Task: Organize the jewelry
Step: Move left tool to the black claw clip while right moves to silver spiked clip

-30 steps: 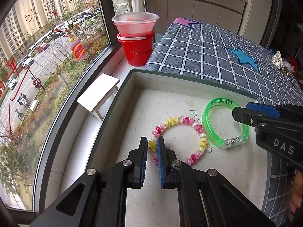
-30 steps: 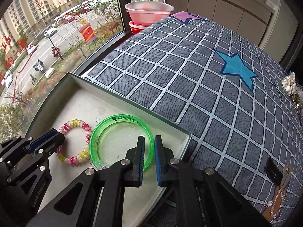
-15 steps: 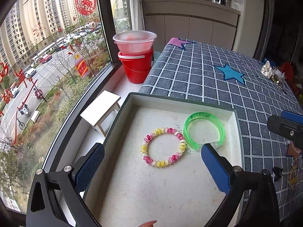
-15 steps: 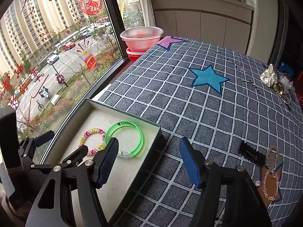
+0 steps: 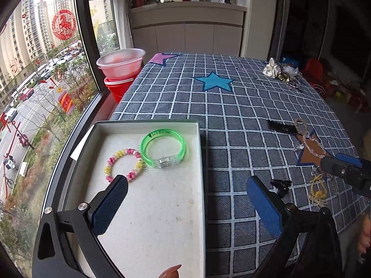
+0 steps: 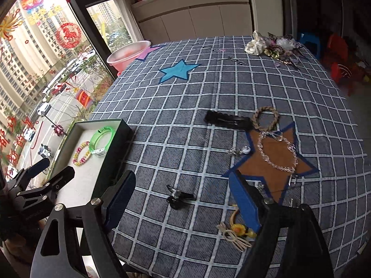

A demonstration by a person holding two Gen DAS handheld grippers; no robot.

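- Left wrist view: the left tongs (image 5: 185, 202) went from pinched shut over the beaded bracelet (image 5: 123, 164) to wide open and pulled back, holding nothing. Bracelet now lies just ahead of the left finger, inside the tray (image 5: 201, 162), touching the green bangle (image 5: 163, 147) beside it. So 2 pieces look sorted.
- Right wrist view: the right tongs (image 6: 183, 202) also opened up and backed off the bangle, empty now. They've swung over the desk (image 6: 185, 97); a black clip (image 6: 177, 197) sits right between the fingers, a yellow charm (image 6: 236, 229) by the right finger, a crystal chain (image 6: 277, 150) further ahead. Probably the next pickups.
- Writing: dark print on the bangle, unreadable. Red Chinese window decals, too warped to read.
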